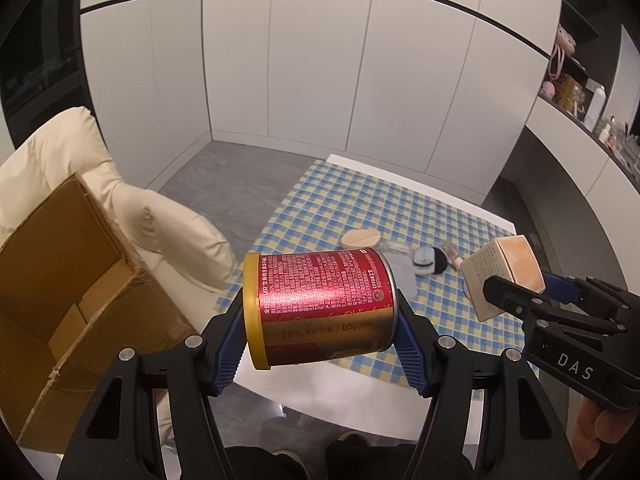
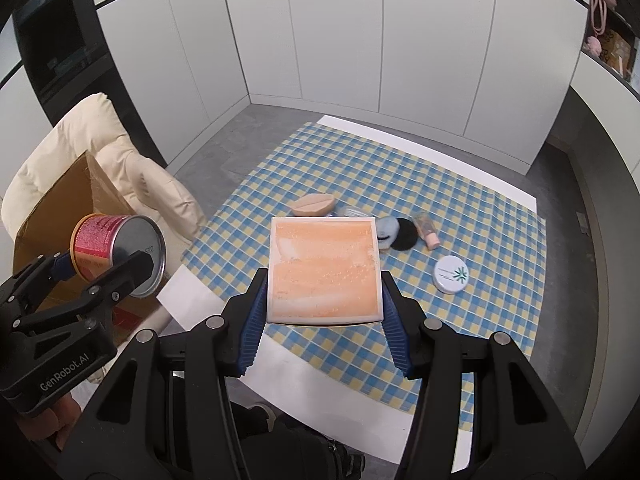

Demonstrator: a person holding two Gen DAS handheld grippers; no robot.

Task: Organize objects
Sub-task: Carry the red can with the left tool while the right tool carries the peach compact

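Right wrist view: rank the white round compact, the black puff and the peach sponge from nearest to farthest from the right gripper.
1. White round compact, on the cloth just right of the right gripper.
2. Black puff, farther back, right of centre.
3. Peach sponge, farthest back, left of centre.

White panelled walls (image 2: 360, 40) crossed by a thin dark line fill the view from ten to two o'clock. Below them lies a grey floor (image 2: 248, 136). A cream padded chair (image 1: 132, 208) stands at nine o'clock, beside the desk (image 2: 304, 384) with its blue-and-yellow checked cloth (image 2: 500, 240). At two o'clock, dark shelves (image 1: 580, 92) hold small oddments. Light is even and soft.
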